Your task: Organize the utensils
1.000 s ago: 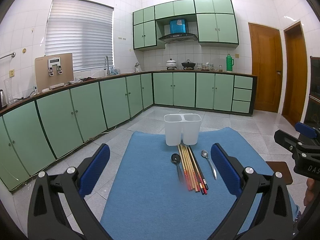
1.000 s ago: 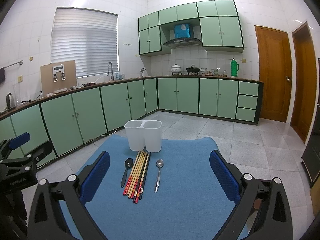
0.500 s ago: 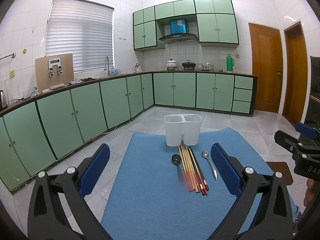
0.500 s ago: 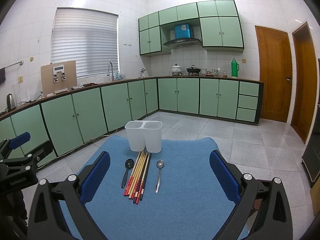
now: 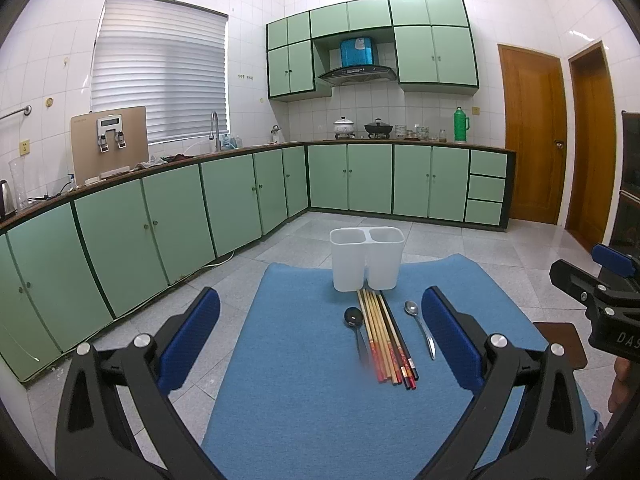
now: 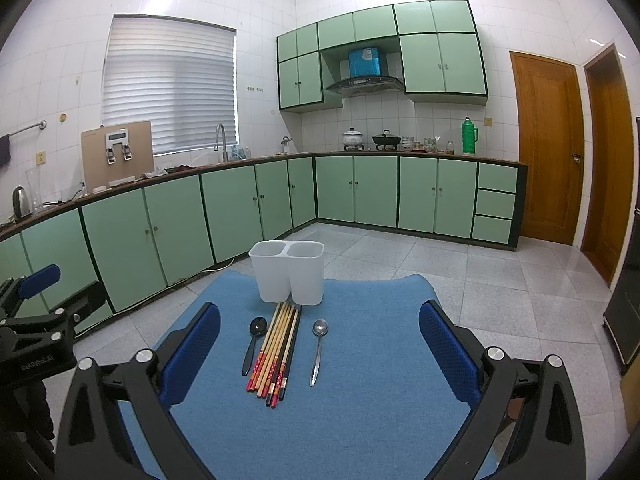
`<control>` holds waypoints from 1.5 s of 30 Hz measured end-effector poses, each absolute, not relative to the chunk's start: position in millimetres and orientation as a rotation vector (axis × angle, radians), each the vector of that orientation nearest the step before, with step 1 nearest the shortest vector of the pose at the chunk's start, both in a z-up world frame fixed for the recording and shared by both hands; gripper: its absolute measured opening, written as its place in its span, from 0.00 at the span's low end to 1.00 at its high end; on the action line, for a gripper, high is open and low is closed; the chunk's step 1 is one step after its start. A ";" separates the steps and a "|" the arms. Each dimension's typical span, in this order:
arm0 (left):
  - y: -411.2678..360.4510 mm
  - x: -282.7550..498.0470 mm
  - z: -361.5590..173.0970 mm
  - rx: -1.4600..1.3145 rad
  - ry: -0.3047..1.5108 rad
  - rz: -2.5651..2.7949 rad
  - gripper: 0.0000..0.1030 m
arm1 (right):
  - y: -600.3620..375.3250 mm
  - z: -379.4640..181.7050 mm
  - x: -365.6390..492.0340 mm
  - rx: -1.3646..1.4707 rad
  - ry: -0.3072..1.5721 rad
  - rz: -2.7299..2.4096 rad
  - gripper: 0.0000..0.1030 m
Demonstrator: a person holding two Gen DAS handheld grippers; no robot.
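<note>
Both tongs, left (image 5: 320,336) and right (image 6: 319,348), gaped wide above the blue felt desk (image 6: 372,400). Chopsticks (image 6: 278,350) lay bundled between two spoons (image 6: 319,350), touching the white plastic holder (image 6: 289,276).

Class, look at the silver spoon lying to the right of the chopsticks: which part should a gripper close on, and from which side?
Grip the silver spoon mid-handle, coming from above with fingers either side. It lies flat on the blue mat, handle toward the camera, apart from the chopsticks, so the narrow handle is free; the right gripper is likely nearest.
</note>
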State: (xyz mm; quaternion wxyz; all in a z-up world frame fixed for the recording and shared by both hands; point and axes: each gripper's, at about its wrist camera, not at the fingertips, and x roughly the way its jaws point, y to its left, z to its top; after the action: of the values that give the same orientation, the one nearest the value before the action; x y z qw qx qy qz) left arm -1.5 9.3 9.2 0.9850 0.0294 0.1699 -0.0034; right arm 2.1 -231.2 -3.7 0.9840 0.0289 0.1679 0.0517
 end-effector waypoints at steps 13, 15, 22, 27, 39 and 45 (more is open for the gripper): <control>11.3 -2.4 11.6 0.061 0.341 -0.006 0.95 | -232.1 -3.8 1.8 0.058 0.338 0.104 0.94; 10.5 -2.2 11.0 0.061 0.341 -0.005 0.95 | -232.1 -3.9 1.7 0.059 0.337 0.104 0.94; 12.9 -3.0 12.3 0.064 0.342 -0.006 0.95 | -232.2 -4.2 1.7 0.058 0.338 0.104 0.94; 15.0 -3.8 12.9 0.064 0.346 -0.003 0.95 | -234.6 -1.5 4.3 0.058 0.342 0.105 0.94; 9.4 7.7 5.4 0.072 0.369 -0.003 0.95 | -234.9 -8.2 13.9 0.057 0.357 0.101 0.94; 8.9 21.1 -2.5 0.079 0.388 -0.001 0.95 | -232.1 -11.4 24.8 0.047 0.365 0.099 0.94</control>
State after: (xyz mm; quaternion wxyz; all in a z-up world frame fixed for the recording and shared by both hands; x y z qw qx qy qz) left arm 21.1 8.9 -2.5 0.9805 0.0393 0.1928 -0.0007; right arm 24.8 -232.1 -11.4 0.9819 0.0235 0.1816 0.0493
